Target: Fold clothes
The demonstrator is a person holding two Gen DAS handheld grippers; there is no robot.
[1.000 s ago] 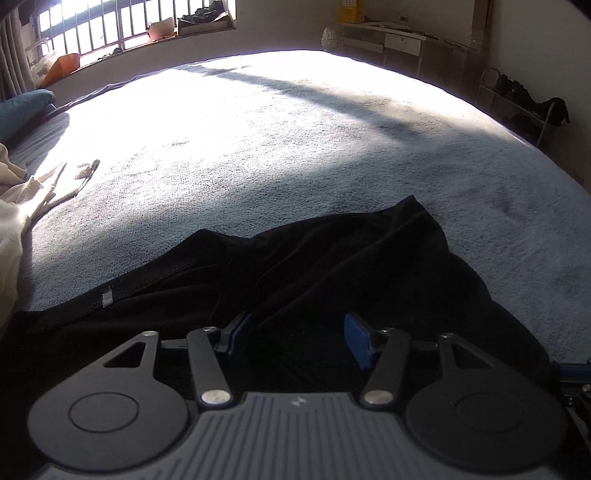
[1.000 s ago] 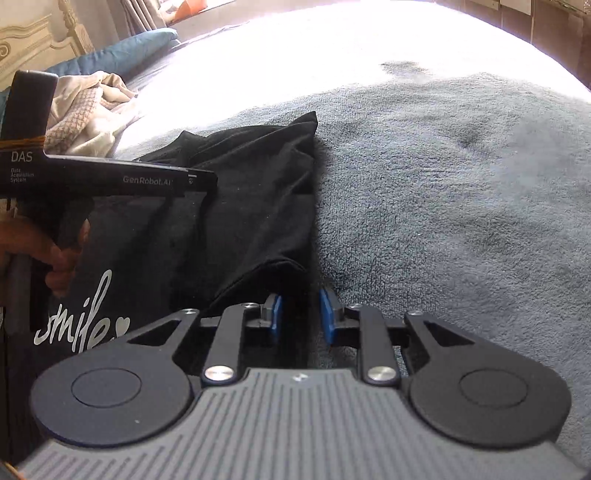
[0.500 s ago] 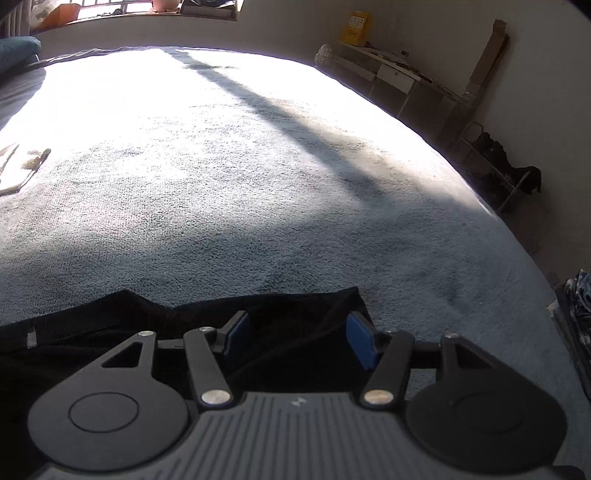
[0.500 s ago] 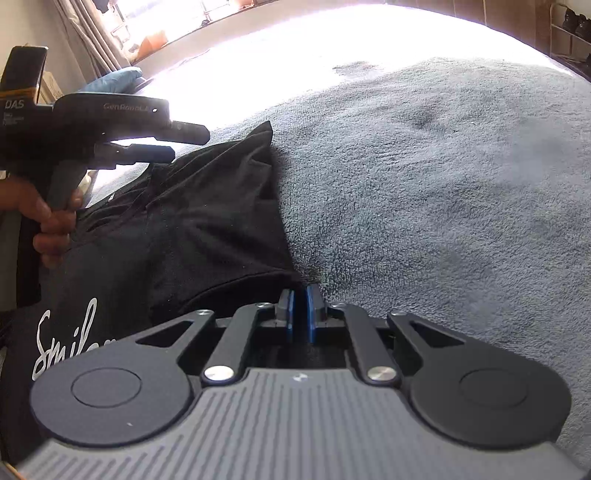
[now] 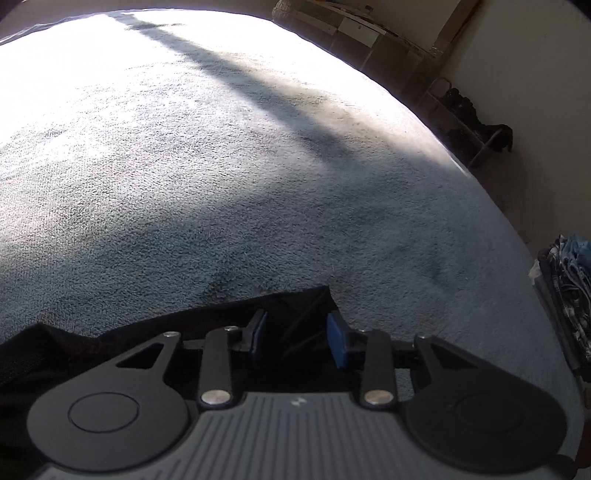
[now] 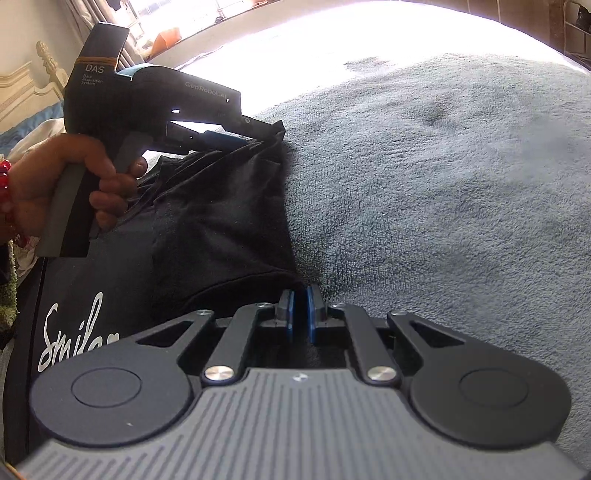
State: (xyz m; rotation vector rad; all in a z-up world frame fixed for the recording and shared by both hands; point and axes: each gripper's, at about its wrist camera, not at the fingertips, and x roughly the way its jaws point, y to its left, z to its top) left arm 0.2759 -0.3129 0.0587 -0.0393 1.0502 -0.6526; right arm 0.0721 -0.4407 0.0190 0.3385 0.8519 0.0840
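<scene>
A black T-shirt (image 6: 214, 229) with white "Smile" lettering (image 6: 74, 339) lies on the grey-blue blanket (image 6: 443, 184). My right gripper (image 6: 299, 310) is shut on the shirt's near right edge, with dark cloth pinched between its blue pads. My left gripper (image 6: 266, 129), held by a hand (image 6: 74, 177), sits at the shirt's far right corner. In the left wrist view that corner of the shirt (image 5: 295, 310) bunches between the left gripper (image 5: 297, 332) pads. The jaws are closing, with a gap still showing on each side of the cloth.
The blanket (image 5: 258, 184) stretches wide and sunlit beyond the shirt. Light-coloured clothes (image 6: 33, 136) lie by the headboard (image 6: 22, 81) at the left. A stack of patterned fabric (image 5: 569, 288), a shoe rack (image 5: 472, 122) and a desk (image 5: 354, 26) stand past the bed's right edge.
My left gripper travelled across the shirt to its far right corner and its jaws narrowed around the cloth. My right gripper closed on the near edge.
</scene>
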